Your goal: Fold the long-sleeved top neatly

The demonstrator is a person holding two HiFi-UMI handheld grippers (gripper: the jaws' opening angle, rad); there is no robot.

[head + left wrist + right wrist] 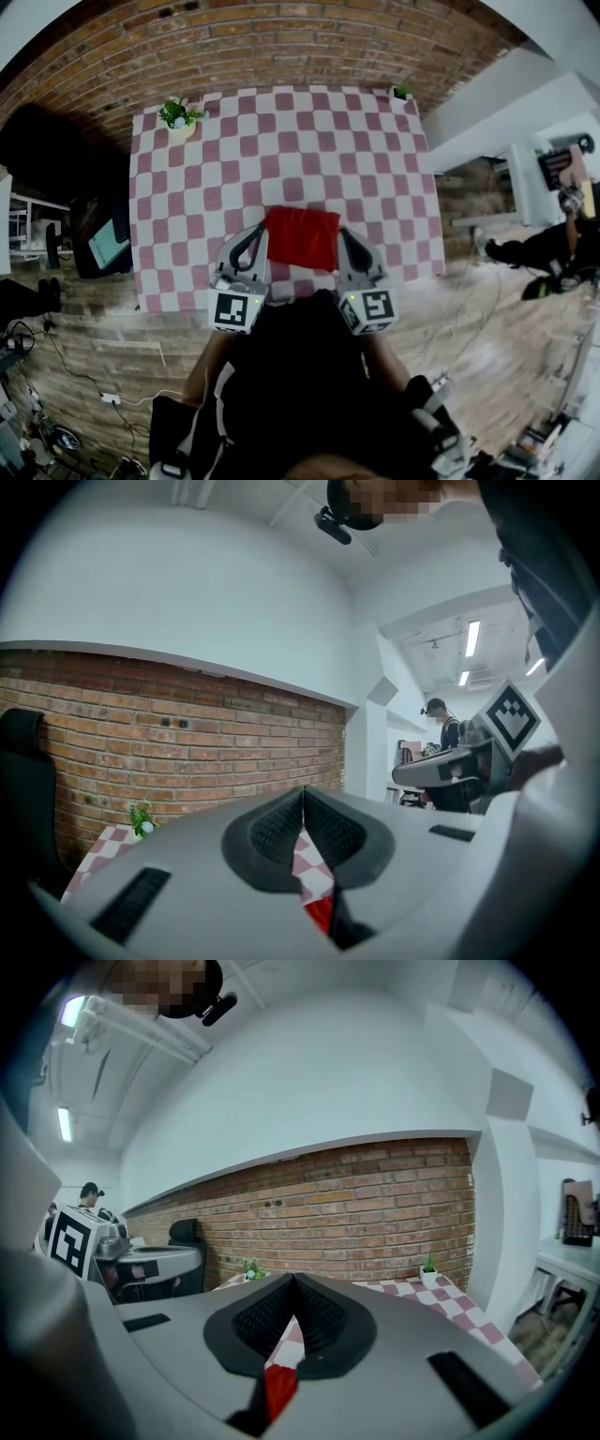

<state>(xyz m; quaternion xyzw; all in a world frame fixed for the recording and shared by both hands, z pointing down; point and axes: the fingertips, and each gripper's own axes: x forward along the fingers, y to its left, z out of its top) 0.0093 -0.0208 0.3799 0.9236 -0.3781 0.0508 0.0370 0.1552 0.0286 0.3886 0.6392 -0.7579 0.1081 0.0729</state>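
Note:
The red long-sleeved top (302, 237) lies folded into a small rectangle near the front edge of the pink-and-white checked table (281, 141). My left gripper (260, 231) sits at the top's left edge and my right gripper (344, 232) at its right edge, both pointing away from me. In the left gripper view the jaws (303, 789) meet at their tips with nothing between the pads; a strip of red top (321, 913) shows below them. The right gripper view shows the same: jaws (291, 1279) shut, red cloth (279, 1384) beneath.
A potted plant (178, 117) stands at the table's far left corner and a smaller one (401, 93) at the far right. A black chair (56, 150) is left of the table. A person (553, 248) is at the room's right. A brick wall lies behind.

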